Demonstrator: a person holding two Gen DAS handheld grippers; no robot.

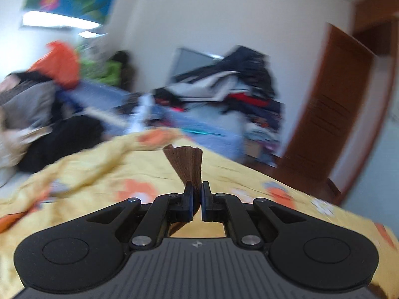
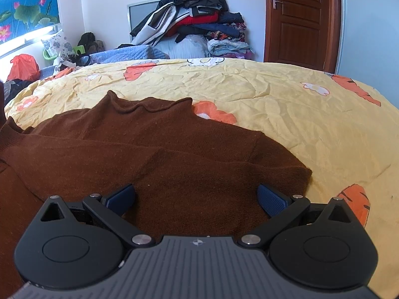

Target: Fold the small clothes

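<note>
A small brown knit sweater (image 2: 159, 154) lies spread on the yellow bedspread (image 2: 286, 104), collar toward the far side, its right sleeve folded across the body. My right gripper (image 2: 197, 199) hovers low over the sweater's near part, open, with nothing between its blue pads. My left gripper (image 1: 197, 194) is shut on a bunched piece of the brown sweater (image 1: 187, 164), which fans out above the pads. That view is blurred and tilted. The rest of the sweater is hidden there.
A tall pile of clothes (image 2: 199, 17) sits beyond the bed's far edge, next to a brown door (image 2: 299, 17). An orange bag (image 2: 23, 67) and clutter lie at the far left. Bare bedspread stretches to the right of the sweater.
</note>
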